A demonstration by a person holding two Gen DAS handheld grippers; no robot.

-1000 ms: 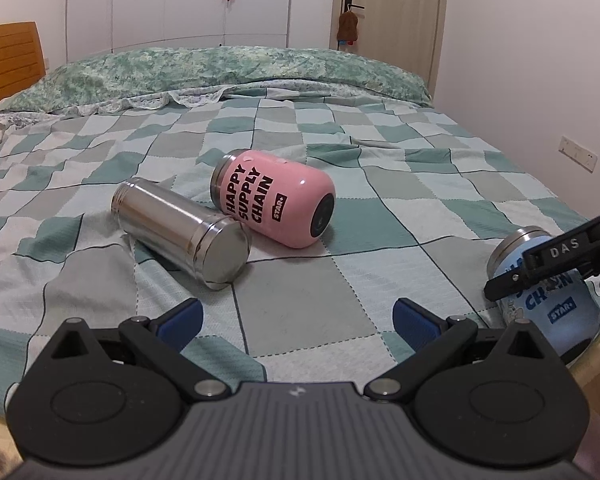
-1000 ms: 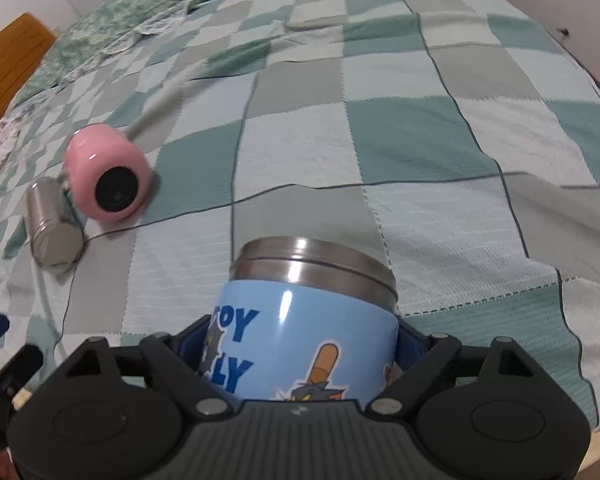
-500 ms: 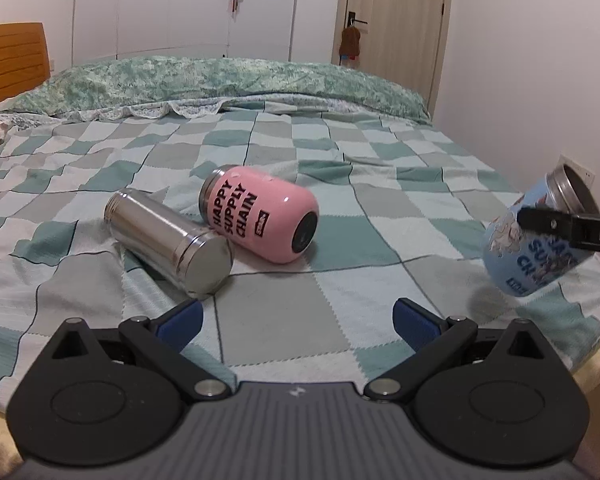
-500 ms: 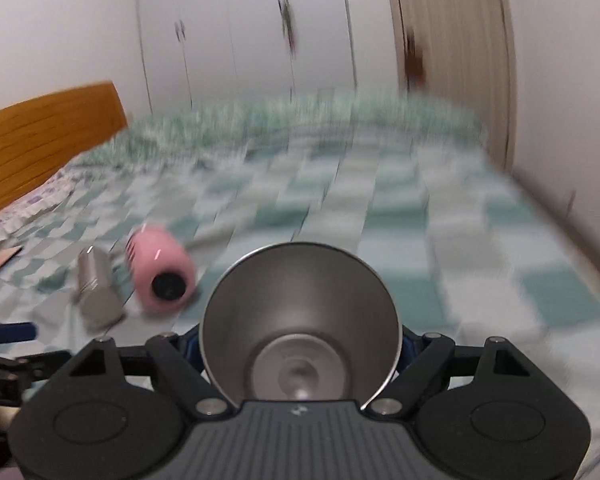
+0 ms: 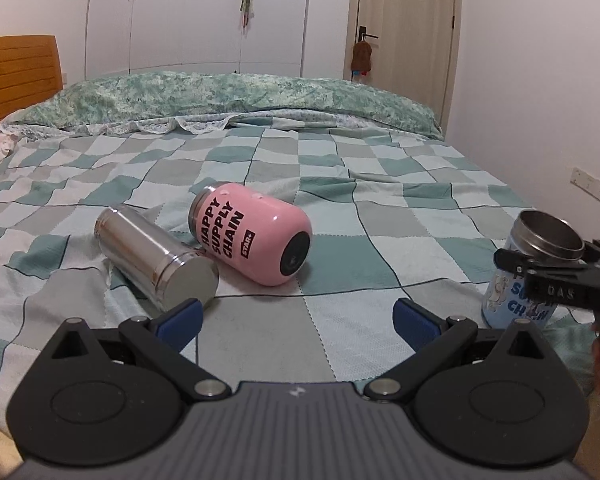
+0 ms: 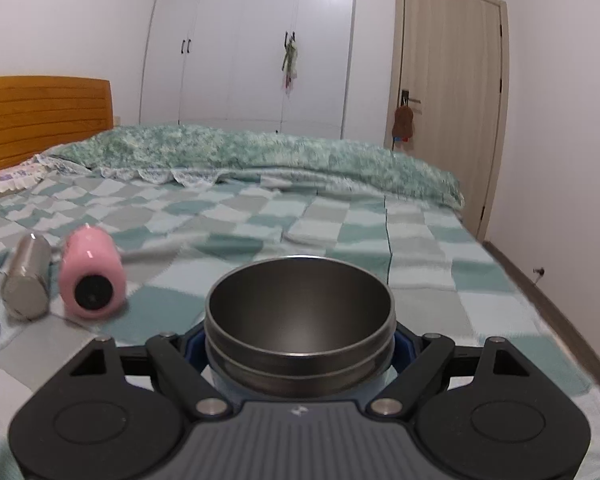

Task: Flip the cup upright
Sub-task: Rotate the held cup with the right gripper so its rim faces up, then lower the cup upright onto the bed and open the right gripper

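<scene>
My right gripper (image 6: 300, 344) is shut on the blue cup (image 6: 299, 320), which stands nearly upright with its steel mouth up. In the left wrist view the blue cup (image 5: 518, 304) is at the right edge of the bed, its base at the bedspread, held by the right gripper (image 5: 556, 280). A pink cup (image 5: 252, 238) and a steel cup (image 5: 152, 258) lie on their sides mid-bed; both also show in the right wrist view, pink cup (image 6: 91, 276) and steel cup (image 6: 27, 280). My left gripper (image 5: 296, 316) is open and empty, in front of them.
The checked bedspread (image 5: 340, 184) covers the bed, with a green pillow roll (image 5: 220, 96) at the far end and a wooden headboard (image 5: 16, 76) at the left. A wall with a socket (image 5: 588, 180) runs along the right edge of the bed.
The right gripper lifted the blue cup off its side, turned it mouth up and lowered it to the bedspread. The left gripper stayed open and tilted up a little.
</scene>
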